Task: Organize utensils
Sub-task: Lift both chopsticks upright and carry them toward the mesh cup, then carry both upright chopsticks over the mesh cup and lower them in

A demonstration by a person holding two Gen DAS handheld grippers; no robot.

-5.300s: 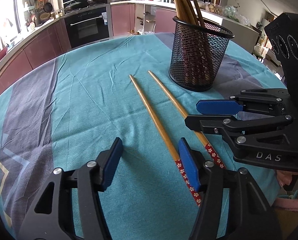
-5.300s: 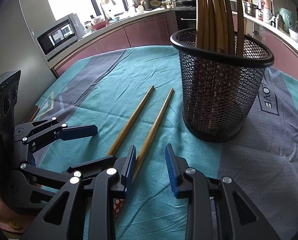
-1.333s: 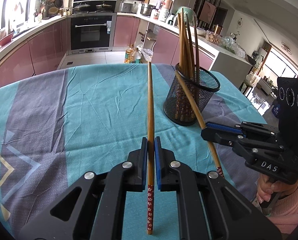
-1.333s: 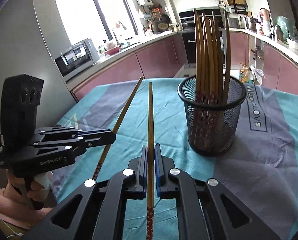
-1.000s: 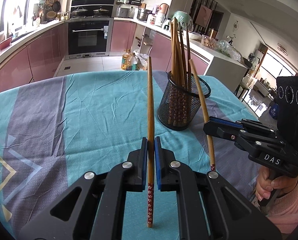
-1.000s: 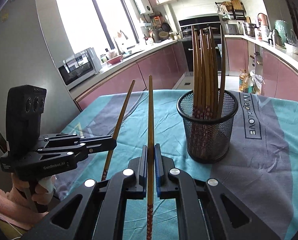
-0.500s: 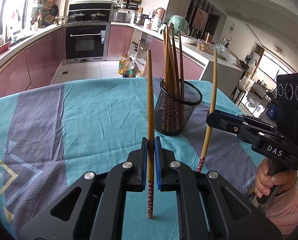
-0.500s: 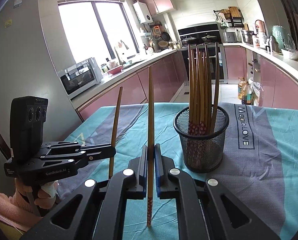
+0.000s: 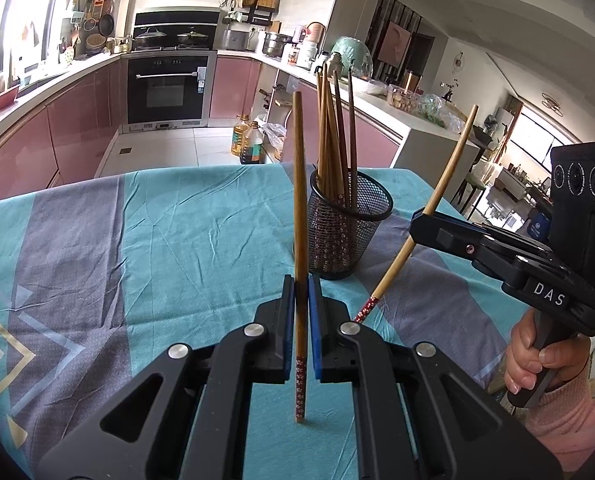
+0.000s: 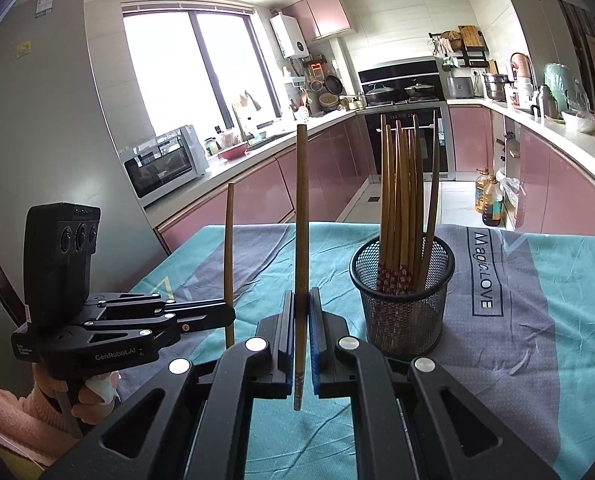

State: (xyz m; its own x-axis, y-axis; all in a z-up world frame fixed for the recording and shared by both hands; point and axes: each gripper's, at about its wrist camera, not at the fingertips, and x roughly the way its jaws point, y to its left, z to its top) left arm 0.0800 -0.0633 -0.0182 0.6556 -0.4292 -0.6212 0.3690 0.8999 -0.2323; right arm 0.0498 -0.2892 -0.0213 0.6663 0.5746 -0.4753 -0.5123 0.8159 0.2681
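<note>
Chopsticks in holder on table

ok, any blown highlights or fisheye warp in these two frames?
Right wrist view: the big kitchen window is blown white, and the grey fridge bows at the left edge. Left wrist view: glare top left, dark corner vignette; the black mesh holder stays sharp.

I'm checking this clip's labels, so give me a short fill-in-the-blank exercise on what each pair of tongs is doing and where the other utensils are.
1. The left tongs are shut on one ____.
2. The right tongs hold a chopstick with its red patterned end pointing ____.
3. The other chopsticks stand in a black mesh ____.
4. The tablecloth bears the printed words "Magic ____".

Missing words: chopstick; down; cup; LOVE
</note>
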